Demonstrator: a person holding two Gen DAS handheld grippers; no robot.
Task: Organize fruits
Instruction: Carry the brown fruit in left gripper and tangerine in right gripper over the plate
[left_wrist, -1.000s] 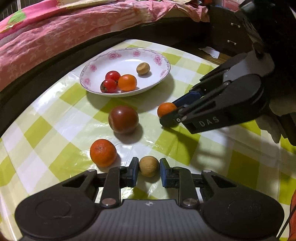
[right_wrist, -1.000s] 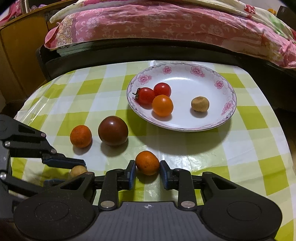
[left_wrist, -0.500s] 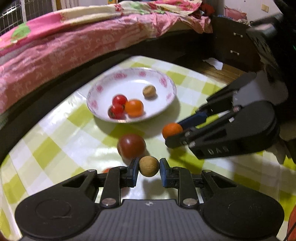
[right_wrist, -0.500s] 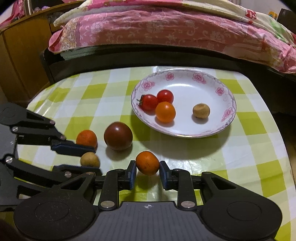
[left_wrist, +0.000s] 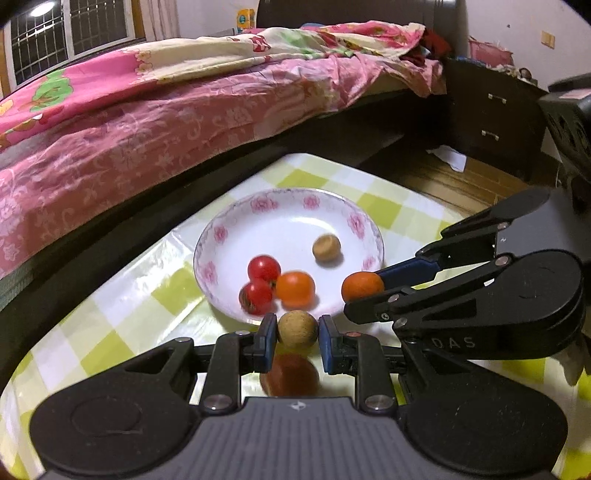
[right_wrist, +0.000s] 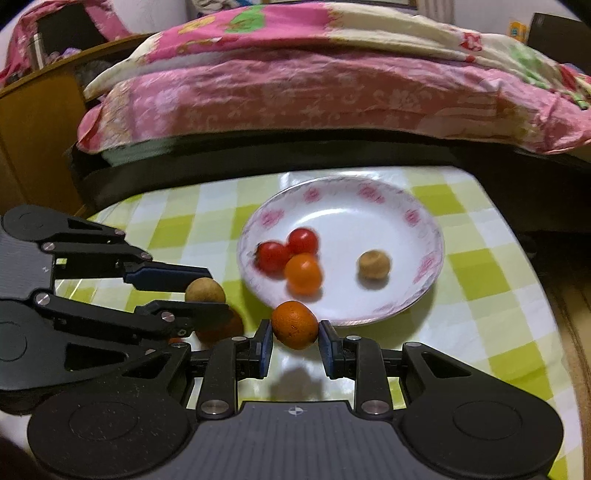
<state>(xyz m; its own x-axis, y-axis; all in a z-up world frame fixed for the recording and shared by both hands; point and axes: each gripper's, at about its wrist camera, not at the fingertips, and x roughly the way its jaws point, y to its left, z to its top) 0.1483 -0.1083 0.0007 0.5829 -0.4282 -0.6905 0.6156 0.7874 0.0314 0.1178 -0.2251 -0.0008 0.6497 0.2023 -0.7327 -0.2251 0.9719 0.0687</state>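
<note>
My left gripper (left_wrist: 297, 330) is shut on a small tan round fruit (left_wrist: 297, 329), held above the table near the plate's front rim. It also shows in the right wrist view (right_wrist: 205, 291). My right gripper (right_wrist: 294, 330) is shut on a small orange (right_wrist: 294, 329), lifted by the plate's near edge; the orange shows in the left wrist view (left_wrist: 362, 286). The white floral plate (left_wrist: 221, 236) (right_wrist: 424, 221) holds two red tomatoes (left_wrist: 263, 268), an orange tomato (left_wrist: 295, 290) and a tan fruit (left_wrist: 326, 248).
A dark red-brown fruit (left_wrist: 290, 373) lies on the checked tablecloth (left_wrist: 122, 295) under my left gripper. Another orange (right_wrist: 221, 328) sits partly hidden under the left gripper in the right wrist view. A bed with pink bedding (left_wrist: 147, 110) borders the table's far side.
Both grippers have lifted their fruits off the tablecloth and moved forward toward the plate, which now sits closer.
</note>
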